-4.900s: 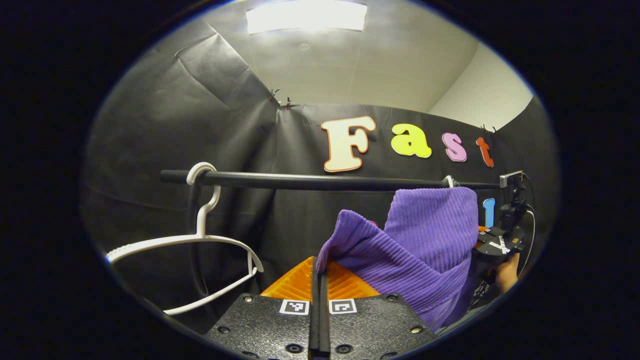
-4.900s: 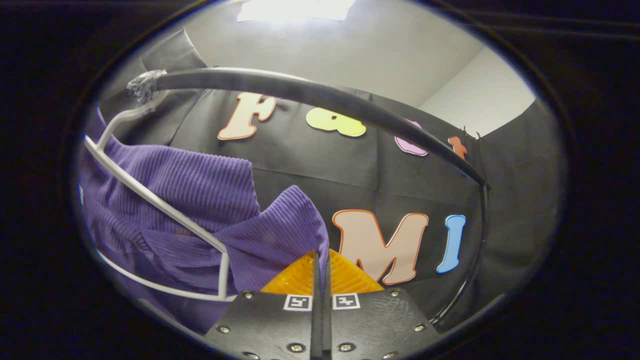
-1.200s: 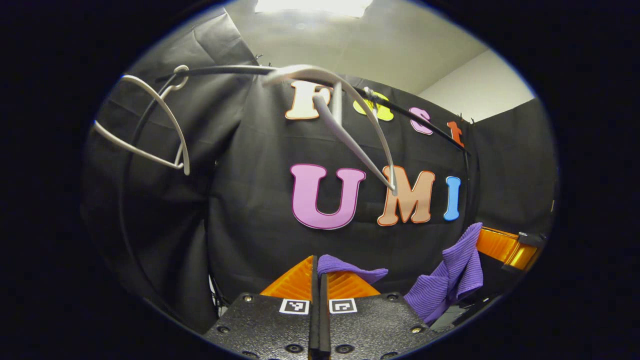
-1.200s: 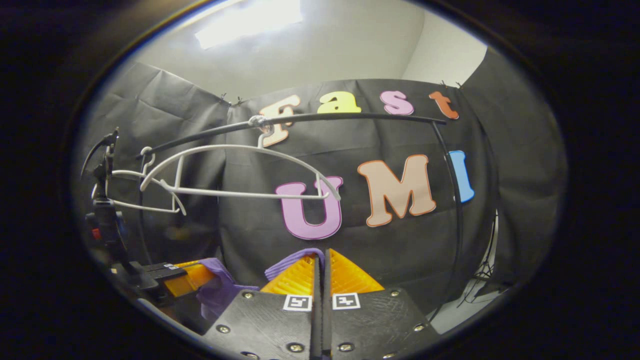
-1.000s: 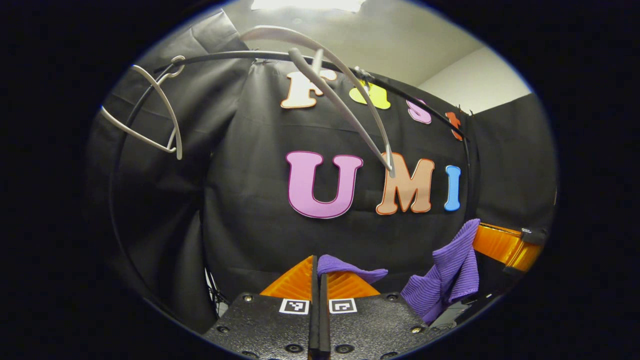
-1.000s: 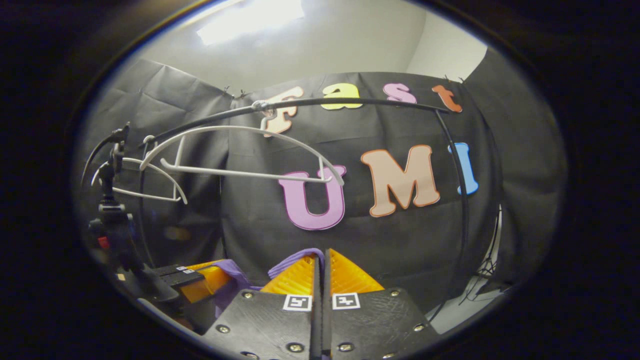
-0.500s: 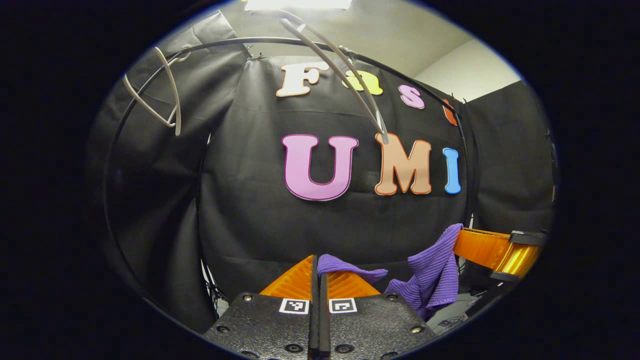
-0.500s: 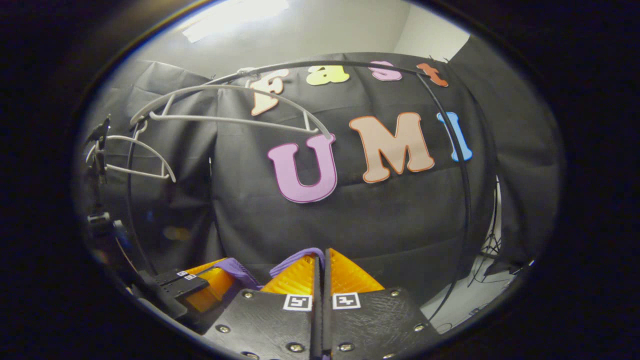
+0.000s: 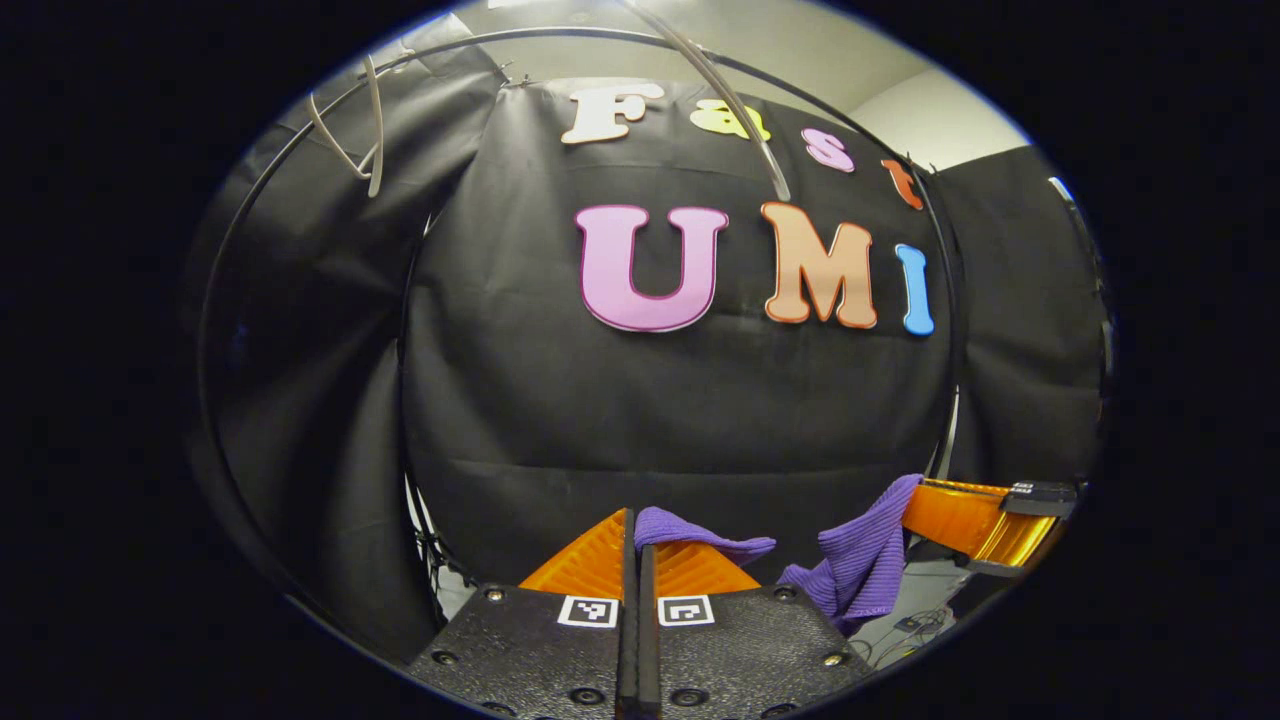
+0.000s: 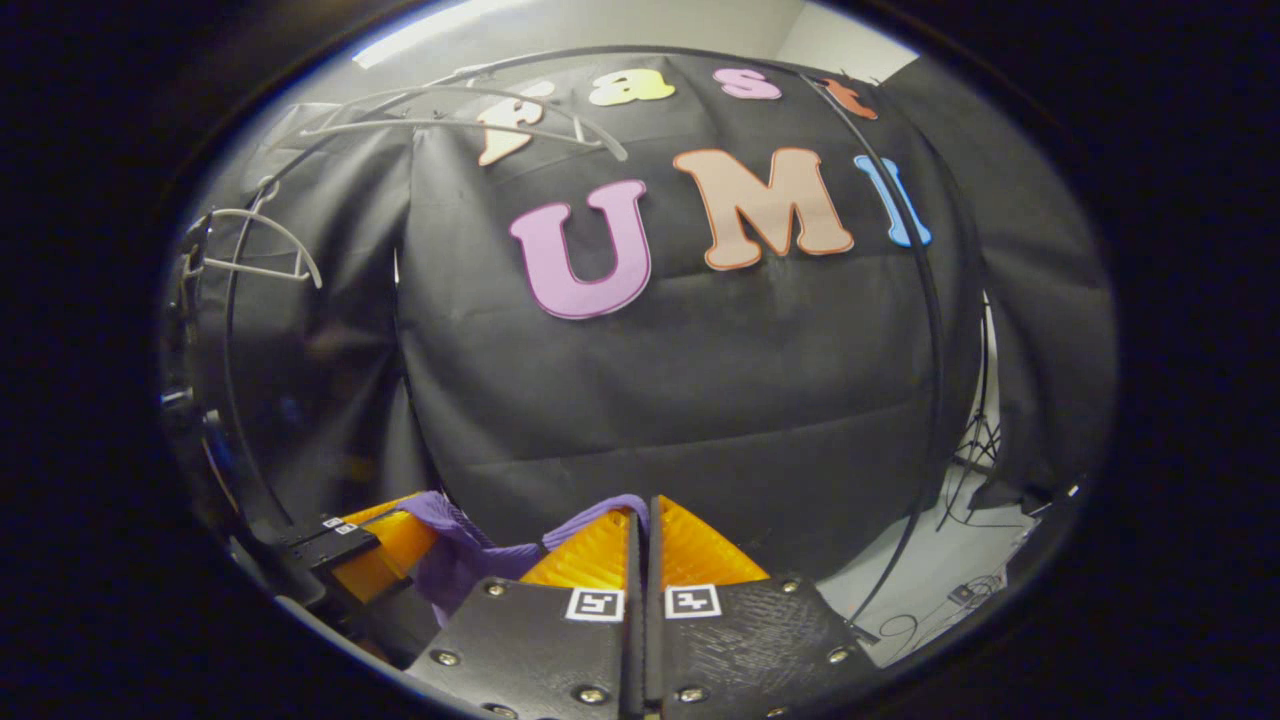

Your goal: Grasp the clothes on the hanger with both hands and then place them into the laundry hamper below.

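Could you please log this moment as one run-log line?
left gripper: shut on purple garment | right gripper: shut on it | hangers: bare on rail

Black cloth wall (image 9: 650,400), pale floor (image 10: 950,570) (cables lying there).

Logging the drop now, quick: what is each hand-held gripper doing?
Left hand-held gripper: closed, holding the purple garment.
Right hand-held gripper: closed, holding the same garment.
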Demonstrator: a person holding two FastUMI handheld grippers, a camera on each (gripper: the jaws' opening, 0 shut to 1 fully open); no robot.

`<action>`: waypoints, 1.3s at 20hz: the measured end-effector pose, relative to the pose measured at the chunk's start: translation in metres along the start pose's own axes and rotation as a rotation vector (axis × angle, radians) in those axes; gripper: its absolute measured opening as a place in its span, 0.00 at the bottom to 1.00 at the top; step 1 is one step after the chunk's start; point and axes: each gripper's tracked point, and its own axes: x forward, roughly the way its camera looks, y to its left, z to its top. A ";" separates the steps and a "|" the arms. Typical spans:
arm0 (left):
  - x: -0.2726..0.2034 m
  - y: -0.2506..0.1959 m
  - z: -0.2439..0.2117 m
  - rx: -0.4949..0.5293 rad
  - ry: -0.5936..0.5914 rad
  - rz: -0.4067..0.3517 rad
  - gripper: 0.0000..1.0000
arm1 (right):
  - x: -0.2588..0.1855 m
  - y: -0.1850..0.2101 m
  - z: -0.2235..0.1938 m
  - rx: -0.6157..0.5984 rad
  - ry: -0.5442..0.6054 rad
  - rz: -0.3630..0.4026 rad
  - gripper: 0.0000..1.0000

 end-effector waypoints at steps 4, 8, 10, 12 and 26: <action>0.003 0.004 -0.040 0.006 0.037 -0.010 0.02 | 0.007 -0.005 -0.051 -0.020 0.084 -0.002 0.00; 0.006 0.011 -0.092 0.023 0.113 -0.004 0.00 | 0.014 -0.012 -0.097 -0.047 0.153 -0.017 0.01; 0.004 0.008 -0.120 0.060 0.181 -0.023 0.01 | 0.013 -0.017 -0.122 -0.052 0.222 -0.048 0.01; 0.004 0.007 -0.145 0.070 0.252 -0.039 0.00 | 0.014 -0.024 -0.152 -0.047 0.298 -0.072 0.01; -0.014 -0.013 -0.211 -0.015 0.487 -0.113 0.95 | 0.012 -0.029 -0.205 -0.024 0.475 -0.076 0.79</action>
